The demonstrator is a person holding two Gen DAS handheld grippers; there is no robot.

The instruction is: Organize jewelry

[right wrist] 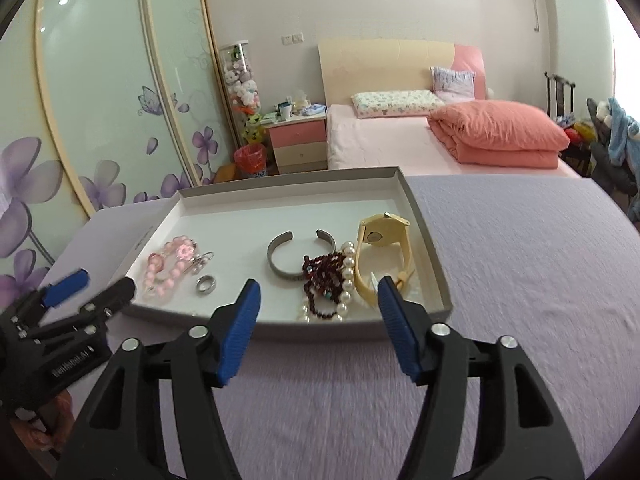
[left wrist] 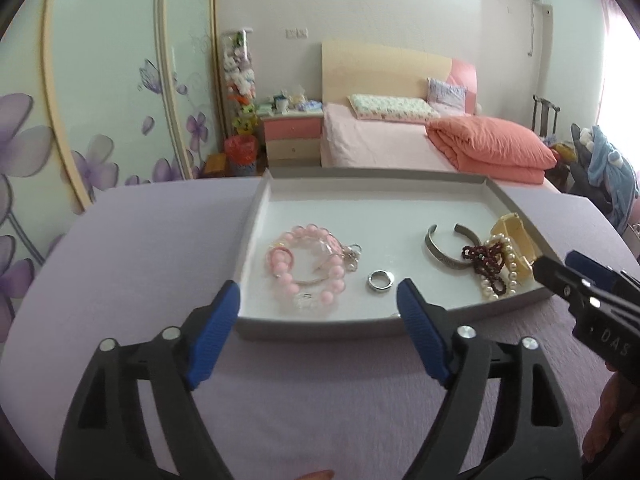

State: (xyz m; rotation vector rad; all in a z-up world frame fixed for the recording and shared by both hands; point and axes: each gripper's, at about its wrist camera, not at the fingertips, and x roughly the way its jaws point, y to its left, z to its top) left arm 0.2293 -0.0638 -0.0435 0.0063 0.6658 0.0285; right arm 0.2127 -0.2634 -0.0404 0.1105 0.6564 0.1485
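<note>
A shallow white tray [left wrist: 256, 216] [right wrist: 424, 216] lies on the lilac-covered table and holds the jewelry. Pink bead bracelets [left wrist: 310, 268] [right wrist: 172, 268] lie at its left with a silver ring [left wrist: 381, 281] [right wrist: 206, 284] beside them. A grey open cuff [left wrist: 448, 250] [right wrist: 298, 256] sits mid-tray. To its right lie dark red beads [left wrist: 486, 258] [right wrist: 324, 268], a pearl string [left wrist: 506, 268] [right wrist: 347, 276] and a cream watch [left wrist: 516, 240] [right wrist: 384, 240]. My left gripper [left wrist: 318, 300] stands open just before the tray's near rim, empty. My right gripper [right wrist: 318, 298] is open too, over the near rim by the pearls, holding nothing.
A bed [left wrist: 384, 144] with a folded orange quilt [right wrist: 500, 132] stands behind the table, next to a pink nightstand [right wrist: 298, 144]. Flowered wardrobe doors [left wrist: 100, 92] fill the left. A chair with clothes [left wrist: 604, 168] is at the far right.
</note>
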